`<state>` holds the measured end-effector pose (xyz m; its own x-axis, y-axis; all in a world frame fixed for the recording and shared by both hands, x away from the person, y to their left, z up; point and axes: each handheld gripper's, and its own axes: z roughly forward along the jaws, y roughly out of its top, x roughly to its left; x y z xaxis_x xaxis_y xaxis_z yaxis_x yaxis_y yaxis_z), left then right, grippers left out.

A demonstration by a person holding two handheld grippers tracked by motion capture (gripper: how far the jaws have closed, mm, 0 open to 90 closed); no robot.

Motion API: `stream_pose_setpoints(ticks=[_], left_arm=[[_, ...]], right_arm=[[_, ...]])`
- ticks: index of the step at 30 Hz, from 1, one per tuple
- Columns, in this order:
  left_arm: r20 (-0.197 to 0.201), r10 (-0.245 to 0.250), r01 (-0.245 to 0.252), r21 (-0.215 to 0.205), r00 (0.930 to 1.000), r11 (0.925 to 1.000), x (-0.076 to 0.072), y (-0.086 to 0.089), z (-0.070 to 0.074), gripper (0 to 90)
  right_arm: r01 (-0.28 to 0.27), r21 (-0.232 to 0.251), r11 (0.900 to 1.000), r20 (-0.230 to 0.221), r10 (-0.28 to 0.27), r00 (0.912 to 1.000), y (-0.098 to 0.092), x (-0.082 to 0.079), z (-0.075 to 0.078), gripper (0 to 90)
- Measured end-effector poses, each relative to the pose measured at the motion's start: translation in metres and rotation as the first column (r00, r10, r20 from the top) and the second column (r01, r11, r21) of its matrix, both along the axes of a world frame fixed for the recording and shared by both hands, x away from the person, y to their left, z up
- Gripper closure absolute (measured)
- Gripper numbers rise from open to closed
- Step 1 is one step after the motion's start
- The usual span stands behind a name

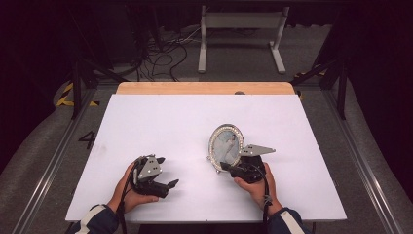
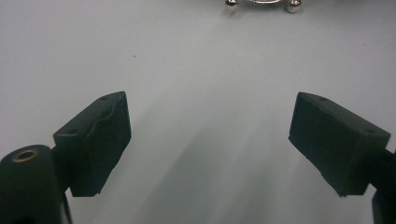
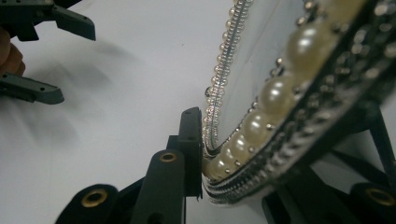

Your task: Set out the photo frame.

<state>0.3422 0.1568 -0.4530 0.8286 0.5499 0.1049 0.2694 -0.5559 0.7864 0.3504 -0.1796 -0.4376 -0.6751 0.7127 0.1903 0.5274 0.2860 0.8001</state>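
While clamped: R gripper [image 3: 205,158] on frame [image 3: 261,107].

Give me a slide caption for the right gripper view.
Right gripper clamps the pearl-rimmed oval frame's edge above the white table.

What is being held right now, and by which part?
The right gripper clamps the oval pearl-rimmed picture frame at its lower rim; the left gripper holds nothing.
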Motion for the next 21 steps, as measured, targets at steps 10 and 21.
stream_pose_setpoints(ticks=[10, 21], left_arm=[[0.005, -0.008, 0.008, -0.045, 1.0, 0.9989, 0.024, -0.015, 0.005, 14.7], [0.001, -0.083, 0.083, -0.086, 0.9965, 0.9929, 0.057, -0.053, 0.01, 15.7]], right_arm=[[0.017, -0.034, 0.999, 0.065, -0.015, 0.9978, 0.003, -0.008, 0.0, 74.1], [0.058, -0.058, 0.997, 0.132, -0.05, 0.99, -0.005, -0.025, 0.006, 72.1]])
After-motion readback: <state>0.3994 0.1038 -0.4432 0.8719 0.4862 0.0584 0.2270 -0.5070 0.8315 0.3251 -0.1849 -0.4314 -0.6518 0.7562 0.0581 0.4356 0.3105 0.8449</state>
